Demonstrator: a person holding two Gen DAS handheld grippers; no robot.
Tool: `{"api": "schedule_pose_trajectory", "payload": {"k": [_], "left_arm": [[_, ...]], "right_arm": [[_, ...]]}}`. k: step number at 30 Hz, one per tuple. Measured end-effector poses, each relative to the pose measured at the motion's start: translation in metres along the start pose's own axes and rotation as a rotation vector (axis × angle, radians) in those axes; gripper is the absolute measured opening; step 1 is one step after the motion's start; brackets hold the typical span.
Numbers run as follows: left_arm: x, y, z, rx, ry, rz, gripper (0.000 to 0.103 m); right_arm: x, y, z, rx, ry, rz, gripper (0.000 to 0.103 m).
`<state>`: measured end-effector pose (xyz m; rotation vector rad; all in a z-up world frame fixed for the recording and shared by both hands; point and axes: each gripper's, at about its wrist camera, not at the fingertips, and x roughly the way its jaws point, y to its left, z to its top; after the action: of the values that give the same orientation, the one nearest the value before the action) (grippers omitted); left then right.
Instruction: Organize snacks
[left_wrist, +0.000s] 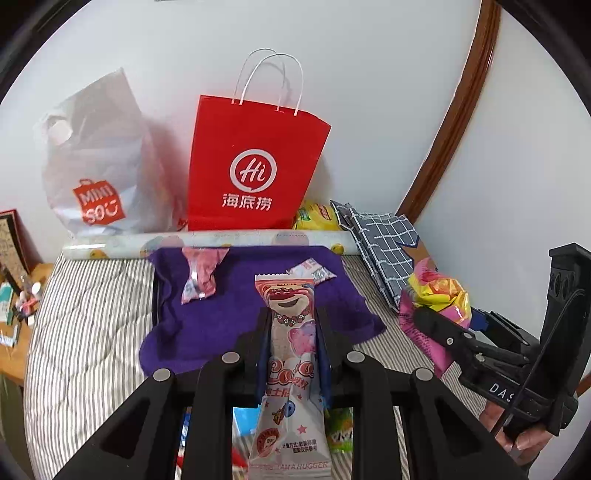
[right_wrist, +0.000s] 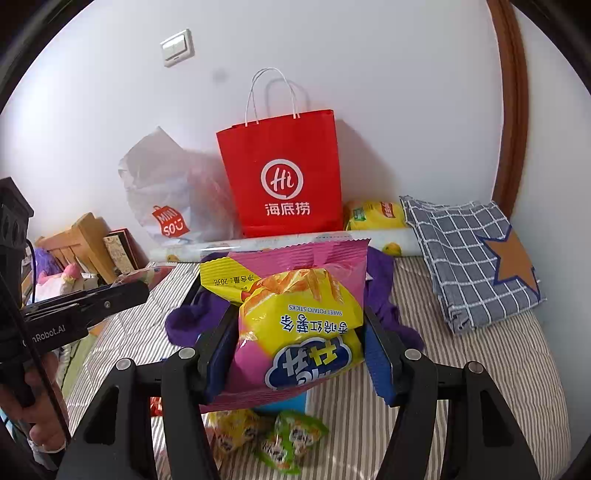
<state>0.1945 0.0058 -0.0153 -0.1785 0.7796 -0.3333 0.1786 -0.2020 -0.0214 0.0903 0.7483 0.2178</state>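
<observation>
My left gripper (left_wrist: 294, 325) is shut on a long pink-and-white snack packet (left_wrist: 290, 295) with a bear picture, held lengthwise over a purple cloth (left_wrist: 221, 325). Two small sweet packets (left_wrist: 201, 277) (left_wrist: 314, 271) lie on that cloth. Between the pads of my right gripper (right_wrist: 299, 332) sits a puffy pink-and-yellow sweet potato sticks bag (right_wrist: 295, 306), gripped at both sides. That bag (left_wrist: 439, 291) also shows at the right edge of the left wrist view. A red paper bag (left_wrist: 251, 166) (right_wrist: 284, 177) with white handles stands upright against the wall behind the cloth.
A grey plastic shopping bag (left_wrist: 96, 177) leans left of the red one. A roll of printed paper (left_wrist: 207, 240) lies along the wall, with a yellow packet (right_wrist: 373, 216) and a folded checked cloth (right_wrist: 469, 258) to the right. Small green and yellow packets (right_wrist: 280, 439) lie on the striped bedding (left_wrist: 92, 332).
</observation>
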Motion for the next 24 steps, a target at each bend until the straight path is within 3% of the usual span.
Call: {"api": "schedule_pose_trajectory", "payload": {"k": [12,24], "left_arm": [[0.055,0.024,0.032,0.004,0.03,0.022,0.021],[0.112,0.062,0.046,-0.02,0.09,0.058,0.021]], "right_arm": [[0.059,-0.019,0.033,0.018,0.012,-0.01,0.062],[0.119,-0.054,0.041,0.064,0.05,-0.041,0.062]]}}
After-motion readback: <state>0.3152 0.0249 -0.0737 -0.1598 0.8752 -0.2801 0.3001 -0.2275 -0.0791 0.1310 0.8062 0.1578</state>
